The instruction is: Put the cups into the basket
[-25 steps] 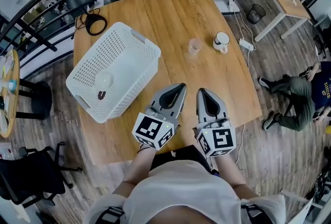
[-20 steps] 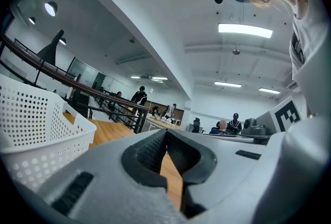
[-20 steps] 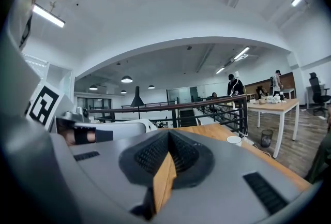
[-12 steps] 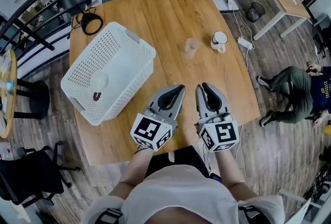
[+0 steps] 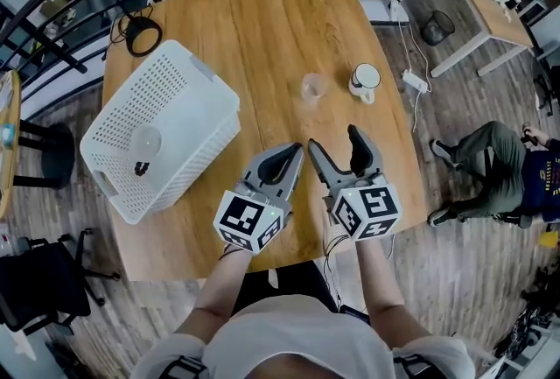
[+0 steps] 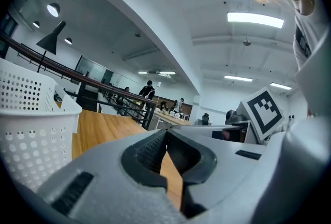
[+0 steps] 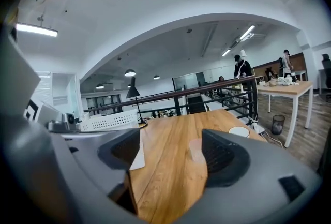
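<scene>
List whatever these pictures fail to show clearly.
- Dark thing in the basket: head view, too small to identify.
- Basket's inside: left gripper view, hidden by its own wall and cut off by the left edge.
- Clear cup: right gripper view, blurred and partly behind a jaw of the right gripper, which has just been opening, nothing gripped.
- Mug: same view, only the rim shows above that jaw.
</scene>
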Available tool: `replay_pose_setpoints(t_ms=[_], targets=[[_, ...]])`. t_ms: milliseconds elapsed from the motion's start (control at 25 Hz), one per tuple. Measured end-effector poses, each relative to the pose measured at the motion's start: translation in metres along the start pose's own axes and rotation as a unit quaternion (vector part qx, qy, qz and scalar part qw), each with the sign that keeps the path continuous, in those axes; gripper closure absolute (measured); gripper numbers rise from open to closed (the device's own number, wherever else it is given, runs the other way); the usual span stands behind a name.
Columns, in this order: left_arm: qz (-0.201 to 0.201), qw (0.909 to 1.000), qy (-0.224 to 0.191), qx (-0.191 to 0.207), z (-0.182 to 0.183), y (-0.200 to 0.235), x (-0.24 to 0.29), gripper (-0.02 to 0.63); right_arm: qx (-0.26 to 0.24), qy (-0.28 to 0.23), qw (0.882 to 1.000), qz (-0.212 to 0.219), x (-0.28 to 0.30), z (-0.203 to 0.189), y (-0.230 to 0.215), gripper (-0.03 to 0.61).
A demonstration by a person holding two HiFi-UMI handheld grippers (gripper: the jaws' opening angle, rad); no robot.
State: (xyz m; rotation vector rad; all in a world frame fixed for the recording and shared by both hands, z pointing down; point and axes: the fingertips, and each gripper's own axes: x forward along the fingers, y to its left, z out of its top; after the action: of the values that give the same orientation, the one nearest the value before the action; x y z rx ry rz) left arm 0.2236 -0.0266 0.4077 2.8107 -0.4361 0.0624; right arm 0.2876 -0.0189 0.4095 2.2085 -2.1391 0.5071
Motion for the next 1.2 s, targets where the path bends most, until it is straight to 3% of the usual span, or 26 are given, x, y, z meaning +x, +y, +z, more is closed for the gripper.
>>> replay_pose_setpoints(t_ms=[160, 600, 800, 1200], targets=[[0.018, 0.9998, -0.002, -0.002, -0.002, 0.017, 0.021, 0.604, -0.006, 0.021, 1.0, 0.009, 0.032, -0.002, -0.02, 0.169], [0.07, 0.9973, 0.0, -0.021, -0.034, 0.068, 0.05, 0.604, -0.065, 0.075, 0.995, 0.017, 0.105, -0.037, -0.058, 0.168], [0.084, 0.9962, 0.006, -0.024, -0.048, 0.086, 0.062, 0.604, -0.067, 0.092, 0.993, 0.015, 0.131, -0.061, -0.072, 0.169], [0.085, 0.9957, 0.023, -0.028, -0.07, 0.097, 0.071, 0.604, -0.078, 0.12, 0.99, -0.005, 0.178, -0.091, -0.095, 0.169]])
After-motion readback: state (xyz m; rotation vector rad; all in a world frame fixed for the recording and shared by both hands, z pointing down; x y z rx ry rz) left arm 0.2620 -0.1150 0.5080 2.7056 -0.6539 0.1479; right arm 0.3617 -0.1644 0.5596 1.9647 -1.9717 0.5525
